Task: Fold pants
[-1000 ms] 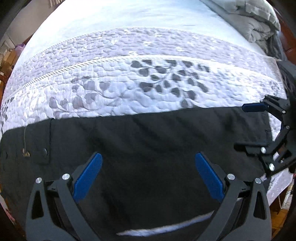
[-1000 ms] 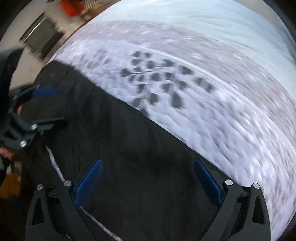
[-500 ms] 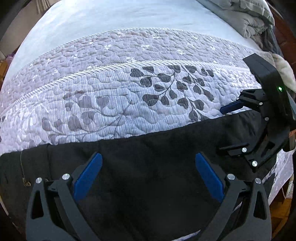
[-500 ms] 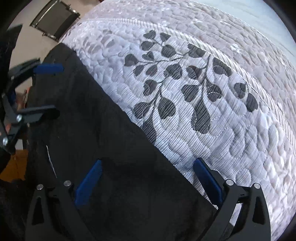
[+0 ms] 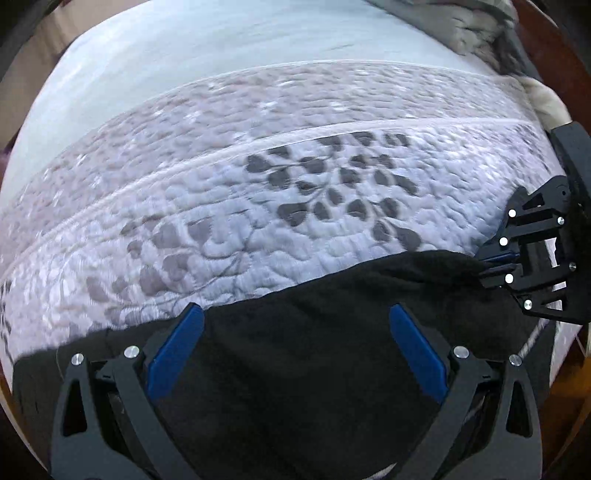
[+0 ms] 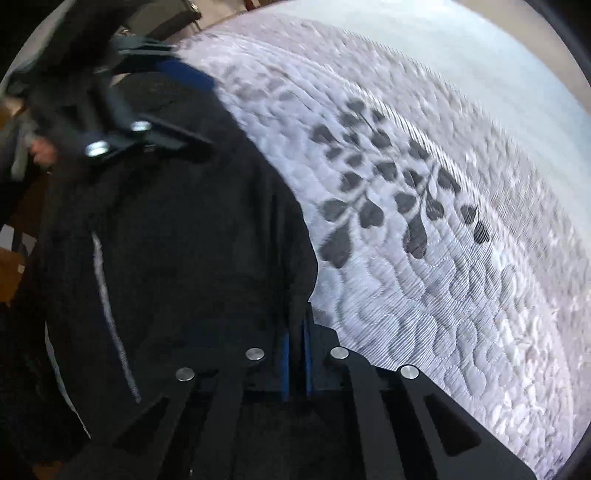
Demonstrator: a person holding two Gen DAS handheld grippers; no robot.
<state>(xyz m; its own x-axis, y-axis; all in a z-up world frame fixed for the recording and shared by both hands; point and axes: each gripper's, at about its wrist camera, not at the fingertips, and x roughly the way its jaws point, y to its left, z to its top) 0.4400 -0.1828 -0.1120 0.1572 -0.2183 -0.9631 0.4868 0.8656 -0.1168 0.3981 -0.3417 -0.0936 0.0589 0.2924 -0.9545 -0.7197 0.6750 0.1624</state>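
Black pants (image 5: 314, 332) lie along the near edge of a quilted bed and also fill the left of the right wrist view (image 6: 177, 251). My left gripper (image 5: 295, 336) is open, its blue pads spread above the black cloth, holding nothing. My right gripper (image 6: 295, 332) is shut on the far edge of the pants, blue pads pressed together on the fabric. In the left wrist view the right gripper (image 5: 491, 264) pinches the cloth's right end. In the right wrist view the left gripper (image 6: 192, 107) hovers open over the pants at upper left.
The bed has a white quilt with dark grey leaf print (image 5: 332, 192) and a plain pale sheet (image 5: 221, 55) beyond. A grey crumpled blanket (image 5: 472, 26) lies at the far right corner. Wooden floor or bed frame (image 5: 569, 362) shows at the right edge.
My right gripper has closed on the edge of the pants; it was open half a second ago. The pants' right end is now bunched and drawn up. The left gripper stays open.
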